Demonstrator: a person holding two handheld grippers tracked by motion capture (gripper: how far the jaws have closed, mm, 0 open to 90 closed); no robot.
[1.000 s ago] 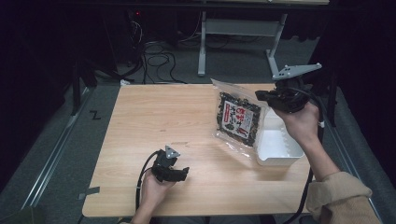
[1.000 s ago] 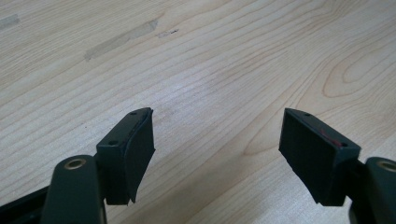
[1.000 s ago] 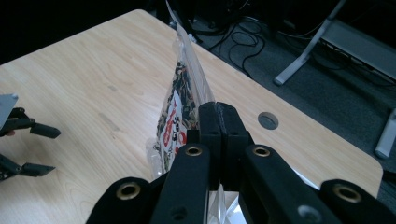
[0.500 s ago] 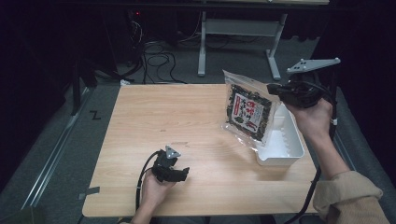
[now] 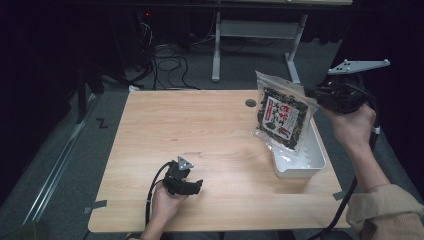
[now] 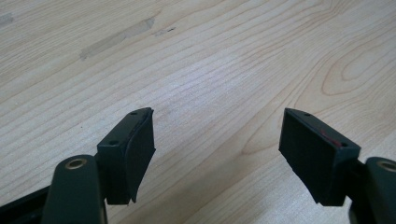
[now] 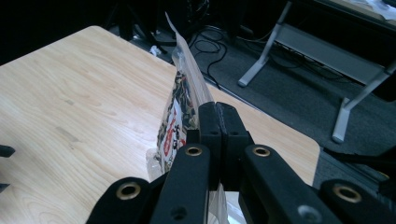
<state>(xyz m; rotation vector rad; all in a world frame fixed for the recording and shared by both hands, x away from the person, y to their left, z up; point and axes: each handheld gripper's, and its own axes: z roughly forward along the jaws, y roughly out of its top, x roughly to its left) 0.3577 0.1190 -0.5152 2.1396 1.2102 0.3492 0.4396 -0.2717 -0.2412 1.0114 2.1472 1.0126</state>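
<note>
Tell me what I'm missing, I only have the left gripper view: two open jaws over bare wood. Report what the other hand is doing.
Observer: The right gripper is shut on a snack bag, pinching its edge and holding it up at the table's right side.
Operator: Say what sits under the bag.
Observer: A white tray, lying on the table by its right edge; the bag's lower end hangs over it.
Operator: Place my own gripper for me.
Observer: The left gripper is near the table's front edge, left of centre, well apart from the tray and the bag.
</note>
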